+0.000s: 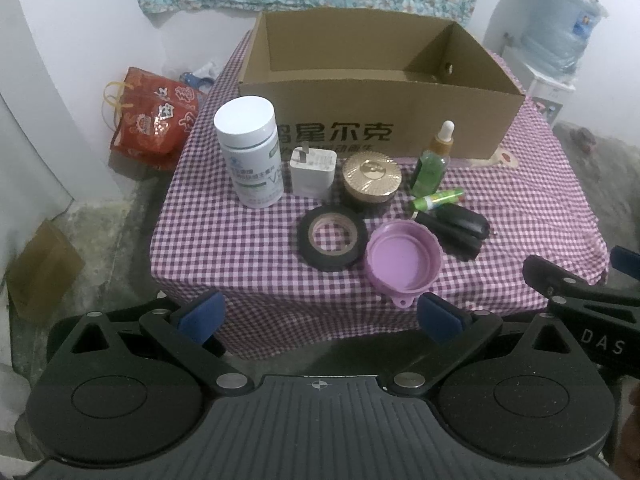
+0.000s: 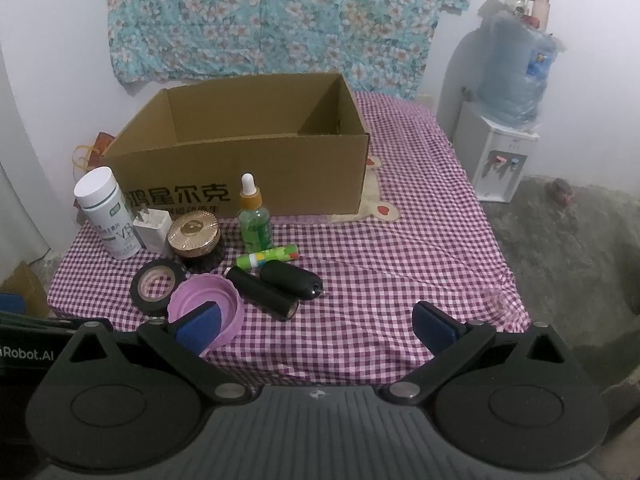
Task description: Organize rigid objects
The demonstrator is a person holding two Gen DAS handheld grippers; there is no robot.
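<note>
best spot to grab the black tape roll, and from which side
Grip the black tape roll from above: it lies flat on the checked cloth, hole up. Put one finger in the hole and one outside its left rim, away from the purple lid close on its right.

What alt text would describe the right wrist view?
An open brown cardboard box stands on a purple checked tablecloth, with small items in front: white pill bottle, black tape roll, pink plastic lid. The open right gripper holds nothing.

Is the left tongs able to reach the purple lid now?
Probably yes. The left tongs stand open and empty, the purple lid lies at the table's near edge, and nothing stands between them.
</note>
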